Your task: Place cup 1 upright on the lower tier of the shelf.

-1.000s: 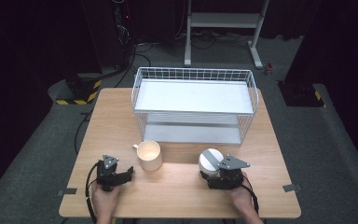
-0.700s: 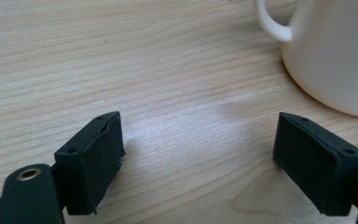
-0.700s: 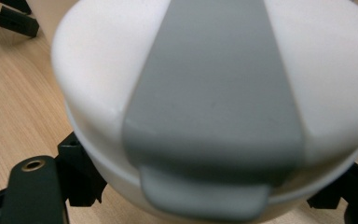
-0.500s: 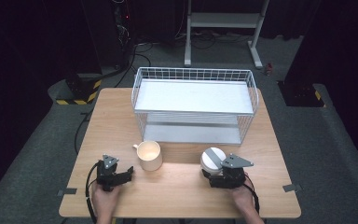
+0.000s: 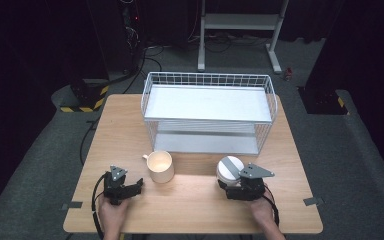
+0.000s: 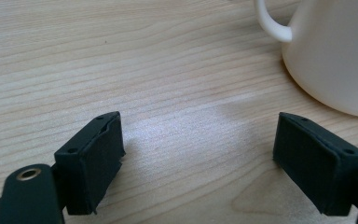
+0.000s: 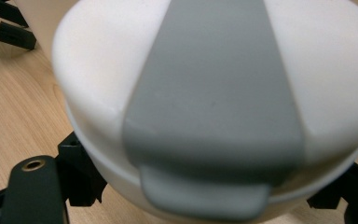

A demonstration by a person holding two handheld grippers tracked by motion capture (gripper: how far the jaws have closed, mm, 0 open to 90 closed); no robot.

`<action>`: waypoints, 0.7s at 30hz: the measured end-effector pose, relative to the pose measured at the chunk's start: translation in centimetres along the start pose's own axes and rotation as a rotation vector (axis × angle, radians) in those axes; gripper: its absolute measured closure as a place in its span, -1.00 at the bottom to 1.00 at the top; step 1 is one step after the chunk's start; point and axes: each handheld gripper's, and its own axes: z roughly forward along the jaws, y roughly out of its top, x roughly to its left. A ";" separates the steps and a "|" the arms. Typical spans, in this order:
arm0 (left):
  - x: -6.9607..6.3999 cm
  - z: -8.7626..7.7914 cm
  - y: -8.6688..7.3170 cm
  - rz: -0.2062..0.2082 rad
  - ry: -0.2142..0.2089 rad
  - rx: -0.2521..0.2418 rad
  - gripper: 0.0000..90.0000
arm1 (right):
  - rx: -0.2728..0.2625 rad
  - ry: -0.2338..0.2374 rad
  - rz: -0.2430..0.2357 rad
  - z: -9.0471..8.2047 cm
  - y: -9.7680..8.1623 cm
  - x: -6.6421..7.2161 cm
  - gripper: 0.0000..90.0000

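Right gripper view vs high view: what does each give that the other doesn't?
Right gripper view: the grey strap across the white container's lid with its tab hanging over the rim, and black jaws flanking the container low on both sides. High view: the white wire rack, the cream mug, the left gripper, the person's hands. Both: the white container and the wooden table.

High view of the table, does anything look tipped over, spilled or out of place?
Nothing stands out. The mug stands upright, the lidded white container sits between the right gripper's jaws, and the wire rack stands square.
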 end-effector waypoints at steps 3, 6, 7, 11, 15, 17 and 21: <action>0.0 0.0 0.0 0.000 0.000 0.000 -0.63 | -0.003 -0.001 0.004 0.0 0.2 -0.2 -0.58; 0.0 0.0 0.0 0.000 0.000 0.000 -0.63 | -0.002 0.000 0.016 0.1 0.3 -0.4 -0.58; 0.0 0.0 0.0 -0.001 0.000 0.000 -0.63 | -0.001 -0.001 0.018 0.1 0.3 -0.4 -0.58; 0.0 0.0 0.0 -0.001 0.000 0.000 -0.63 | -0.004 0.001 0.018 0.0 0.6 -0.5 -0.58; 0.0 0.0 0.0 -0.001 0.000 0.000 -0.63 | -0.006 -0.008 0.022 -0.1 0.9 -0.7 -0.58; 0.0 0.0 0.0 -0.001 0.000 0.000 -0.63 | -0.007 -0.014 0.019 0.0 1.0 -0.9 -0.58; 0.0 0.0 0.0 -0.001 0.001 0.000 -0.63 | -0.011 -0.014 0.031 0.0 1.3 -1.2 -0.58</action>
